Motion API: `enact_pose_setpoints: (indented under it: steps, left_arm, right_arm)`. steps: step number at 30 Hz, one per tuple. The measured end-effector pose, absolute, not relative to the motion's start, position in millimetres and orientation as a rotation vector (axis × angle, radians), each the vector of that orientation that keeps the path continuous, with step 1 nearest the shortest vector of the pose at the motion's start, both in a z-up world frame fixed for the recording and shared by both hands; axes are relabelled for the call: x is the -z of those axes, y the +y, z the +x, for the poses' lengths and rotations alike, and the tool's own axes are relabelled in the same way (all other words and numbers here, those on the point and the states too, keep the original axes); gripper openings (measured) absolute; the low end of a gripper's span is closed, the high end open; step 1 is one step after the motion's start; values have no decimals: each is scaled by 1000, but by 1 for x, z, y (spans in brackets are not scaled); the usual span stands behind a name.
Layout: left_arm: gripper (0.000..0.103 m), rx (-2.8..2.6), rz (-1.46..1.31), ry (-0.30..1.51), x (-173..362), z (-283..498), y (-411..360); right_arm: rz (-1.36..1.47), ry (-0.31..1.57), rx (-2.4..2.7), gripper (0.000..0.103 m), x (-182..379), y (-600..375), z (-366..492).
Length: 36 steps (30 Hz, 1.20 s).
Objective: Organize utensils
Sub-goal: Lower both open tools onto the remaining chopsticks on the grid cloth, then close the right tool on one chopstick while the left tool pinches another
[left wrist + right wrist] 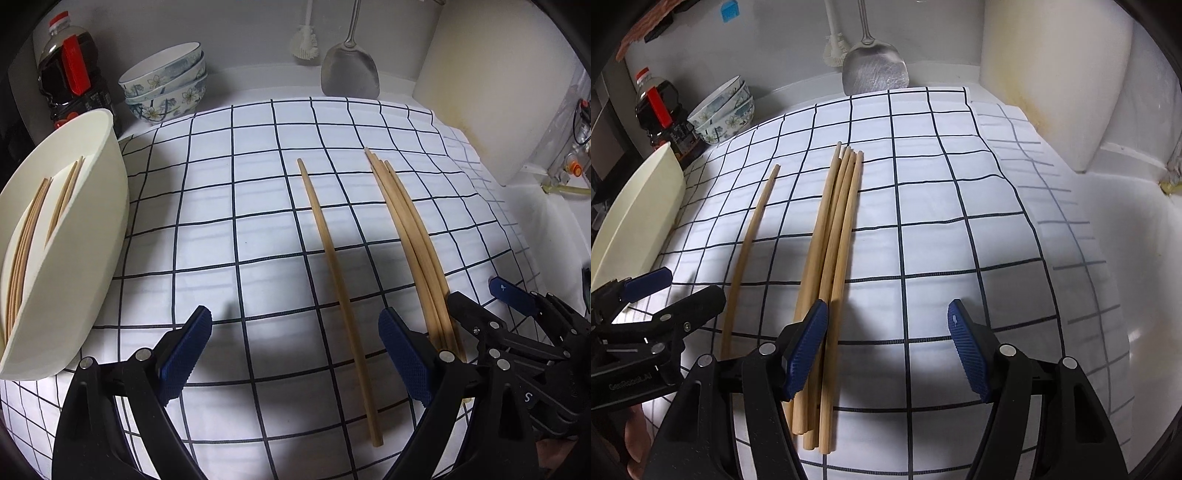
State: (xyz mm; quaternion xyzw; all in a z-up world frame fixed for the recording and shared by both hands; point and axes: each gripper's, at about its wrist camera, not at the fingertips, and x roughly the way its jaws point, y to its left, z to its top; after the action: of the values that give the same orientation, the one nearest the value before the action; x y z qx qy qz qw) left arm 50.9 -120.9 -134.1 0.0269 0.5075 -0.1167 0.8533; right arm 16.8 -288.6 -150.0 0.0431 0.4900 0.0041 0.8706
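A white worktop (1126, 277) carries a checked cloth (258, 206) that fills most of both views. At the cloth's left edge stands a cream tub (74, 295) with several chopsticks (26, 236) inside. Behind it sit stacked patterned bowls (166, 85) and a dark bottle (68, 81). The left gripper (295, 354) and right gripper (888, 347) both hover over the cloth with jaws apart, holding nothing. A bundle of chopsticks (831, 266) lies on the cloth under the right gripper's left finger, a single chopstick (332, 273) just beside it.
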Motion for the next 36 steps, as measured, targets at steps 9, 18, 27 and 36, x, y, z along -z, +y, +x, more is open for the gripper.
enact_pose_setpoints:
  steps: [9,18,27,36]
  left_arm:
    - [90,237,69,1069,139,56,-126]
    - [90,227,74,1081,146,62,-129]
    - [83,208,111,1063,151,69,-136]
    - [29,244,130,1037,143,63,-145]
  right_arm:
    - [50,1015,1,65,150,-287,16]
    - [-9,1011,19,61,153,-288,16]
    - [-19,989,18,56,153,-295,26]
    - [-56,976,-17,23,152,-282,30]
